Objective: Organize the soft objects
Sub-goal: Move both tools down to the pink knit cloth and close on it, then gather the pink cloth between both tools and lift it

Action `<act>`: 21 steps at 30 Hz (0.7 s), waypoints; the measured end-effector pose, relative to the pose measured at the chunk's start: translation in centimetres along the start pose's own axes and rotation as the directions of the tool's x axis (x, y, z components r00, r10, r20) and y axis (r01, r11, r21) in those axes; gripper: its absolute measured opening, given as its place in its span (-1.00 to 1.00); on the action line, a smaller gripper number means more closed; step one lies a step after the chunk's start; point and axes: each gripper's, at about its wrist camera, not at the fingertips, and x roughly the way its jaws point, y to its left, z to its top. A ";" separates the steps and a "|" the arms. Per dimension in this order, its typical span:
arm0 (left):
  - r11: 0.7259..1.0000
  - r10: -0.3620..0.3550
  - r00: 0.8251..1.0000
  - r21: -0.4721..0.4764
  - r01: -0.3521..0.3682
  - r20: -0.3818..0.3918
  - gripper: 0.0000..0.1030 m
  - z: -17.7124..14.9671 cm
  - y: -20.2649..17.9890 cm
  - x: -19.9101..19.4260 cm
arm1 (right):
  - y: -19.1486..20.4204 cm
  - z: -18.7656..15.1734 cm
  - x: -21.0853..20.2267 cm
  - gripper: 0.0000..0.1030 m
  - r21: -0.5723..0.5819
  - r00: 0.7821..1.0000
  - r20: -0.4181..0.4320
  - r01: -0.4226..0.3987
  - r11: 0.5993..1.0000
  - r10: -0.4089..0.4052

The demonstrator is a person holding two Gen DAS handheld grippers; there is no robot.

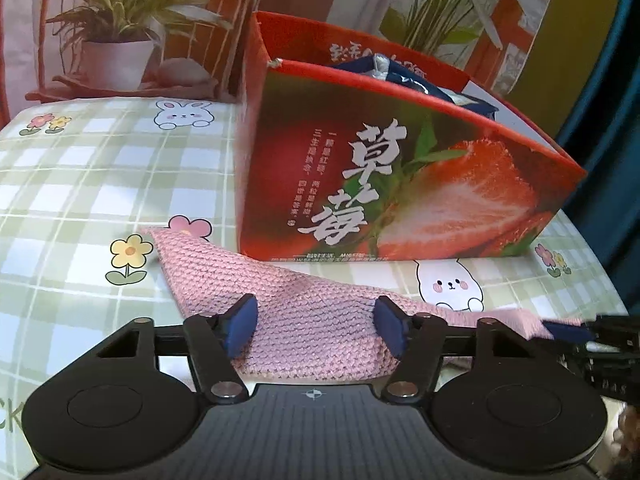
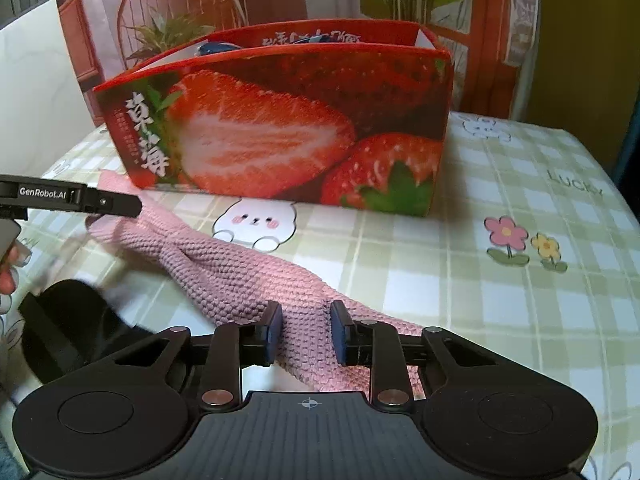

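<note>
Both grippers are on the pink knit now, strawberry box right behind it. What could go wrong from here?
1. The left gripper straddles the pink knit cloth with its pads apart; a lift now would probably leave that end behind.
2. The right gripper pinches only a narrow bunched end, so the knit may slip or stretch.
3. The strawberry box stands close behind and already holds a dark blue item; a dragged cloth could snag its rim or nudge it.

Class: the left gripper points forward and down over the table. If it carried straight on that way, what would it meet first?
Most likely the pink knitted cloth, which already lies between the left gripper's open fingers. Beyond it stands the strawberry box, though depth is hard to judge through the fisheye lens.
</note>
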 end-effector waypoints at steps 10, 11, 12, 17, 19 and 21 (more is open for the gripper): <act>0.999 -0.031 0.999 -0.020 0.031 -0.005 0.22 -1.8 -0.9 -1.2 | -1.0 1.8 2.2 -0.55 -0.010 0.998 0.052 0.045 0.999 -0.045; 0.999 -0.036 0.999 -0.023 0.036 -0.005 0.22 -1.9 -1.0 -1.4 | -1.1 1.8 2.4 -0.54 -0.008 0.997 0.059 0.050 0.999 -0.049; 0.999 -0.040 0.999 -0.026 0.040 -0.004 0.21 -2.1 -1.1 -1.5 | -1.2 1.8 2.5 -0.54 -0.005 0.996 0.068 0.054 0.999 -0.054; 0.998 -0.047 0.999 -0.035 0.048 0.011 0.21 -2.8 -1.1 -1.8 | -1.1 0.8 2.6 -0.51 0.011 0.991 0.122 0.063 0.998 -0.064; 0.998 -0.047 0.999 -0.033 0.047 0.013 0.21 -2.7 -1.1 -1.7 | -1.0 0.4 2.6 -0.51 0.008 0.987 0.144 0.065 0.998 -0.065; 0.999 -0.044 0.999 -0.025 0.045 0.017 0.21 -2.8 -1.1 -1.6 | -0.9 0.1 2.5 -0.51 0.009 0.984 0.162 0.068 0.998 -0.069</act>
